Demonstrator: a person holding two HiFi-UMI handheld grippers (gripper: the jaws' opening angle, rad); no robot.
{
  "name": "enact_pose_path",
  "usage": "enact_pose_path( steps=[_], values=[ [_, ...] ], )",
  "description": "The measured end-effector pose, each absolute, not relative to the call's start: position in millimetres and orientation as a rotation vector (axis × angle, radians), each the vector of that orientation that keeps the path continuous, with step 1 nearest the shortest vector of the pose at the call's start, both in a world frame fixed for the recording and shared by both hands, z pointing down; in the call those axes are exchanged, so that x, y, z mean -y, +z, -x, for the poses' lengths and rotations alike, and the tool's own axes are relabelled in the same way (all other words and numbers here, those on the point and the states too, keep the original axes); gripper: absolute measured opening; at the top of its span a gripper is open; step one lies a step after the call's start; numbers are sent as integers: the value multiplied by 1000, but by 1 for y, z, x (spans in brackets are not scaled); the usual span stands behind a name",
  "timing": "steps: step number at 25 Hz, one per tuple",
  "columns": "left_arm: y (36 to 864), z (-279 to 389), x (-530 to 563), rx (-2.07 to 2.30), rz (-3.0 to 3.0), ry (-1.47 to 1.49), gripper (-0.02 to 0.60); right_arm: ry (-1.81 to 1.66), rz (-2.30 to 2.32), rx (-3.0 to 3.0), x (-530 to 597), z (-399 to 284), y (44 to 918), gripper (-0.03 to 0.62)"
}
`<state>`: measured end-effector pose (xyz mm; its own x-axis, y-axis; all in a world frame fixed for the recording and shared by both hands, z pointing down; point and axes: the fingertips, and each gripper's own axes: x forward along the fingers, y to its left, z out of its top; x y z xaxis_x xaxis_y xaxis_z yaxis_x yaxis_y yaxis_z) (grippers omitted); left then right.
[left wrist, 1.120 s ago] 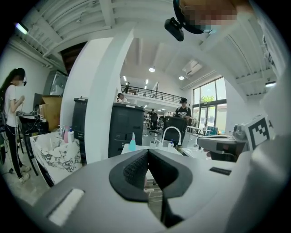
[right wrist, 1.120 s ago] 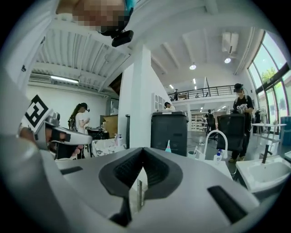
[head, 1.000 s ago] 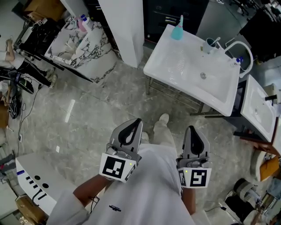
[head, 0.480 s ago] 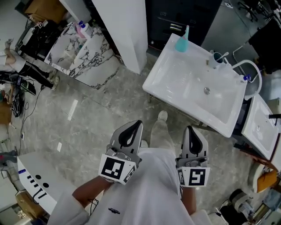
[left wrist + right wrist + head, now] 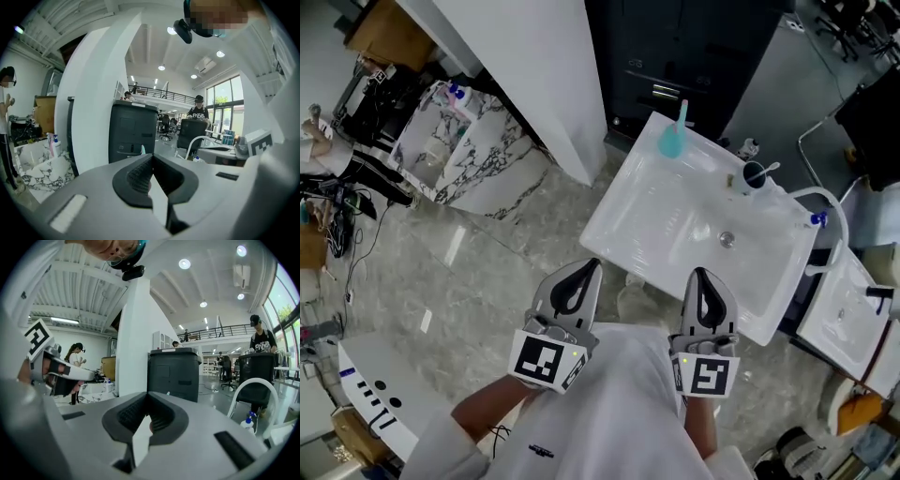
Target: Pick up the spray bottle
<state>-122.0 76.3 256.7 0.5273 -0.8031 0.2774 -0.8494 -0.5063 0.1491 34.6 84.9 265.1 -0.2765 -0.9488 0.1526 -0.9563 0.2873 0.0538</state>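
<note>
With the fingers of the left gripper (image 5: 590,271) and right gripper (image 5: 702,278) closed on nothing, reaching the spray bottle (image 5: 246,423) (judged the blue-headed one at the far right corner of the sink (image 5: 675,239)) unopened would likely topple it.

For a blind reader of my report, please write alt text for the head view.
Seen from above, a person in white holds the left tool and the right tool, both shut and empty, pointing toward a white sink. A teal bottle stands at the sink's far corner; the floor is grey marble.
</note>
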Motion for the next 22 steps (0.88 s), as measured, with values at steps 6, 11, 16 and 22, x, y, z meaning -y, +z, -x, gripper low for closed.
enact_pose_path(
  steps=[6,11,16,22],
  values=[
    [257,91,-24,1423,-2502,271,3,97,-1781,2408,-29,-69,270,6],
    [266,74,8,1438,-2483,299,3,82,-1763,2408,9,-84,271,6],
    [265,58,29,1420,-2517,297,3,137,-1790,2413,36,-95,275,6],
    [270,56,42,1403,-2529,306,3,162,-1823,2402,38,-98,278,6]
  ],
)
